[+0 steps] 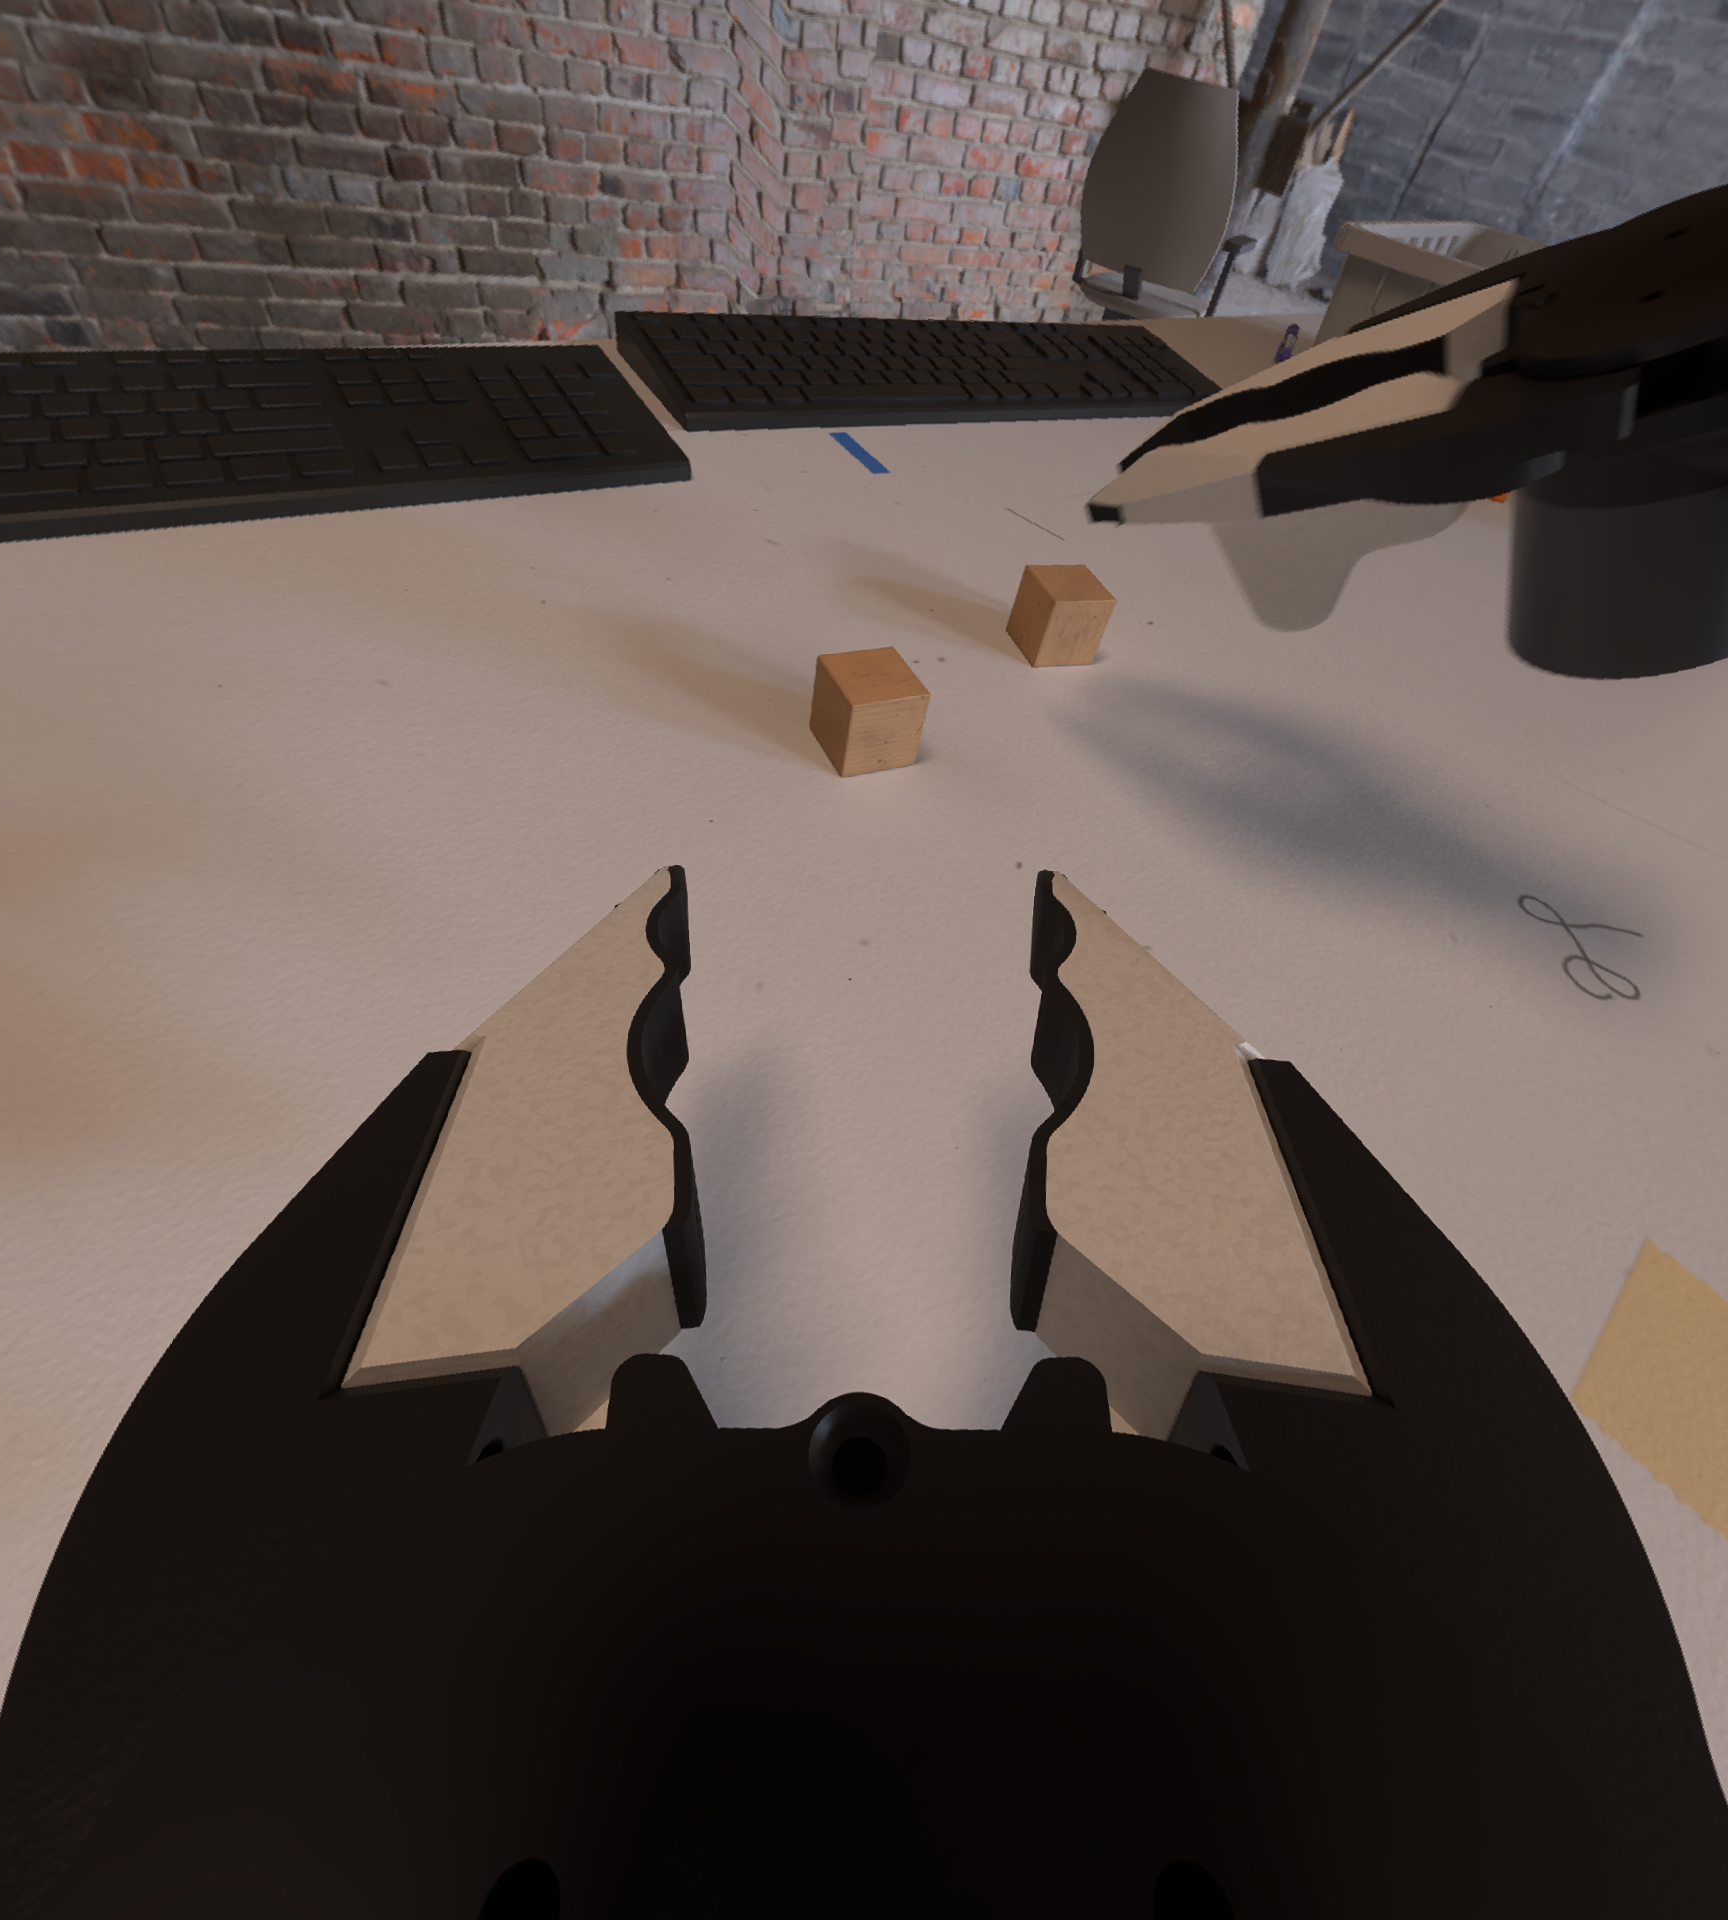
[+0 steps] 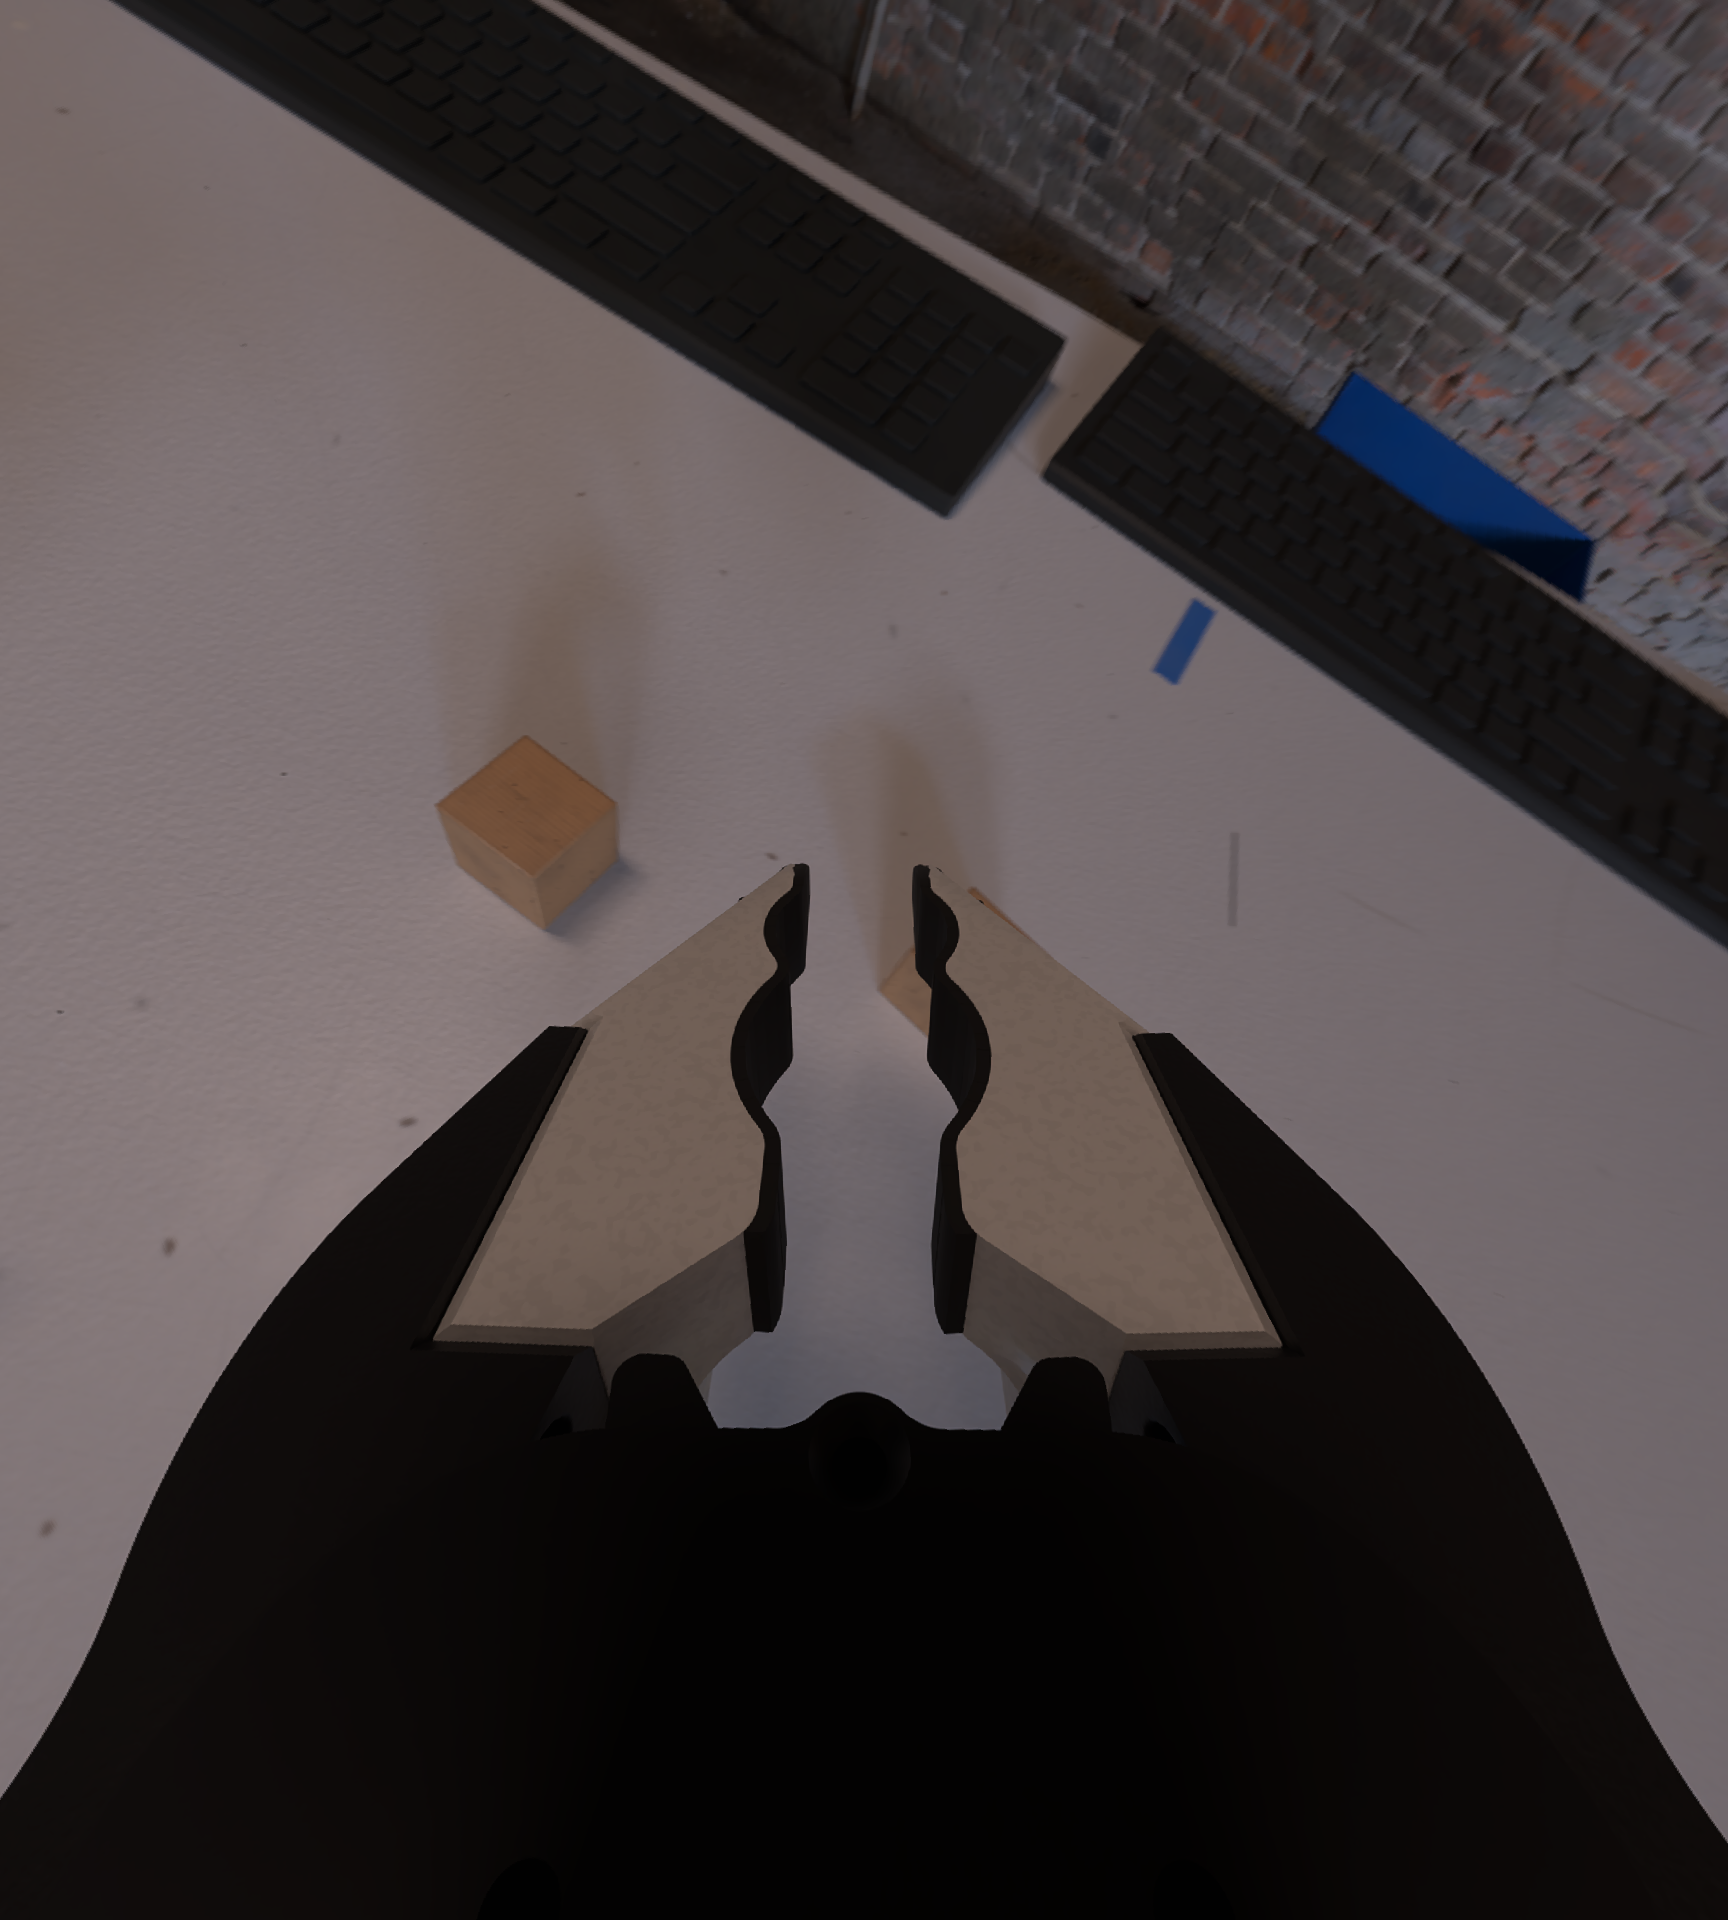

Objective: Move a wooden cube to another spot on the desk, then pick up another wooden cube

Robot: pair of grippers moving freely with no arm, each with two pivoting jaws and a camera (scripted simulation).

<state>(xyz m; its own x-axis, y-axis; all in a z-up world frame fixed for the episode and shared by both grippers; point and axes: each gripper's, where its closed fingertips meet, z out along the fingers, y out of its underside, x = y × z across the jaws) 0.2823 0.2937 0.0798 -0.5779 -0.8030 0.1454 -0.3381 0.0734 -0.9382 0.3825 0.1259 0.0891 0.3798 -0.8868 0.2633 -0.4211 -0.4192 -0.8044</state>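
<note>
Two wooden cubes stand on the white desk. In the left wrist view the nearer cube is ahead of my left gripper, which is open, empty and well short of it. The farther cube sits behind and to the right. My right gripper hovers above and to the right of that farther cube. In the right wrist view my right gripper is open by a narrow gap and empty. One cube lies to its left. The other cube is mostly hidden under the right finger.
Two black keyboards line the desk's far edge, before a brick wall. A blue tape strip lies near them. A tan patch and a pen scribble mark the desk at right. A blue box sits behind one keyboard.
</note>
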